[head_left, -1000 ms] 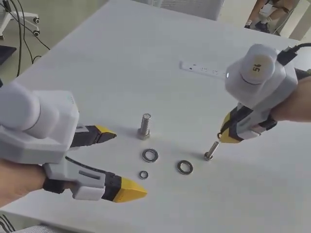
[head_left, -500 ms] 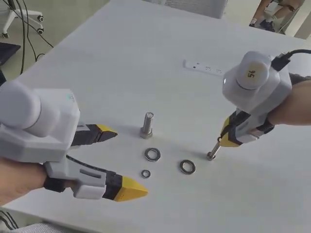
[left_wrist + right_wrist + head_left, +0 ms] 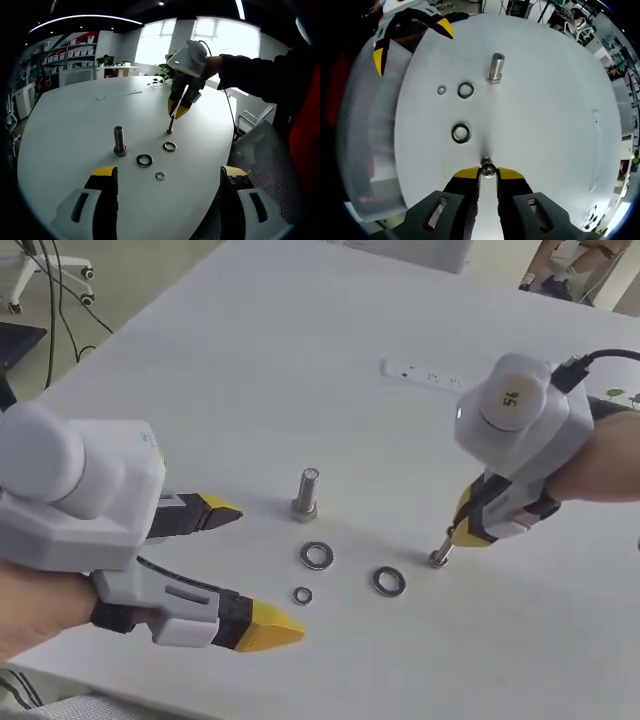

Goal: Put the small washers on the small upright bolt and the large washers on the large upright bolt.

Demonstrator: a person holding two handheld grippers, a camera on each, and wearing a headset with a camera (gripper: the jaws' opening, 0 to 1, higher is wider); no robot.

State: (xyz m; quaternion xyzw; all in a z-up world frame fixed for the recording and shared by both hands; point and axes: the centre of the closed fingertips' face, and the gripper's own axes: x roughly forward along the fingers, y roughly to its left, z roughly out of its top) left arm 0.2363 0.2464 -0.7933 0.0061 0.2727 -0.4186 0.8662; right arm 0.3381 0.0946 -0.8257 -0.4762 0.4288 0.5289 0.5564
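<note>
Small bolt [image 3: 439, 557] leaned at a tilt, head down on the white table [image 3: 250, 390], well to the right of the large bolt [image 3: 307, 492] in the head view. Its upper end was pinched between the yellow tips of the right gripper [image 3: 460, 535], whose jaws had closed to a narrow slit around it in the right gripper view.

The large bolt stood upright on its head, touched by nothing. Three washers lay flat and apart from one another on the near side of it. The first large washer [image 3: 316, 556] was just in front of the large bolt. The small washer [image 3: 302, 595] lay a little nearer the person. The second large washer [image 3: 389, 581] sat between the first one and the small bolt.

The left gripper [image 3: 265, 572] hovered over the near edge, left of the large bolt, jaws spread wide and holding nothing.

Far beyond the large bolt a white power strip [image 3: 425, 376] lay flat on the table. Off the table's far left corner, cables [image 3: 50, 330] trailed across the floor by a chair base [image 3: 40, 275]. The left gripper view showed bright windows [image 3: 220, 35], wall shelves [image 3: 75, 50], a plant [image 3: 162, 79] and a mesh chair [image 3: 260, 150].
</note>
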